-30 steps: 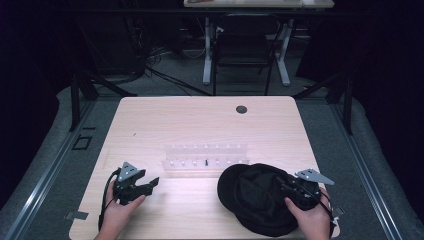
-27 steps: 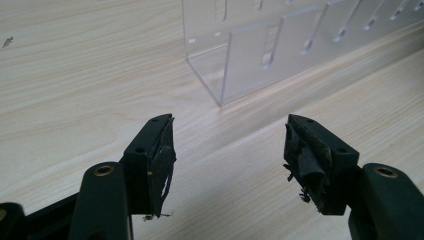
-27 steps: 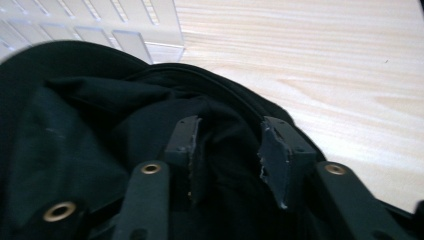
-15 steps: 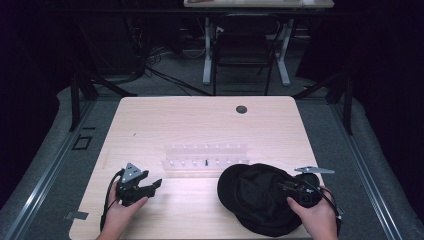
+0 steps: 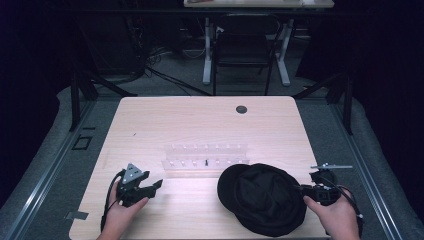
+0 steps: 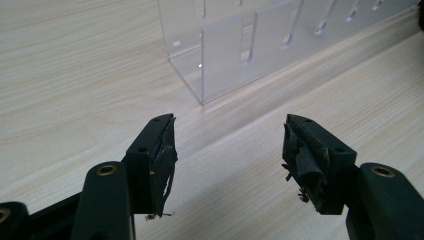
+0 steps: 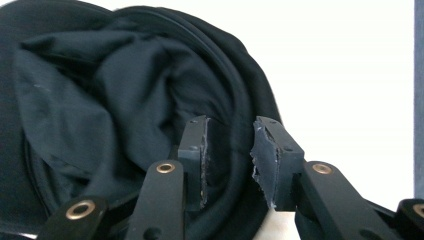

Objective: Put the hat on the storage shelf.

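A black floppy hat [image 5: 262, 197] lies on the wooden table [image 5: 200, 120] at the front right. My right gripper [image 5: 304, 190] holds its right edge. In the right gripper view the hat's rolled rim [image 7: 240, 115] fills the gap between the jaws, and the right gripper [image 7: 230, 150] is shut on it. Those jaws have just closed in on the rim. My left gripper [image 5: 157, 186] rests at the front left, open, with nothing between its jaws. In the left gripper view the left gripper [image 6: 227, 150] points at the end of a clear acrylic rack [image 6: 240, 55].
The clear acrylic rack [image 5: 205, 157] stands across the middle of the table, between the two hands, with a small dark piece in it. A round black grommet [image 5: 241, 109] sits near the far edge. A chair [image 5: 240, 50] and desk legs stand beyond the table.
My right gripper has drawn back to the right and risen a little, and its jaws have closed on the hat's rim. The hat's right edge has stretched out toward it. The left hand has stayed put.
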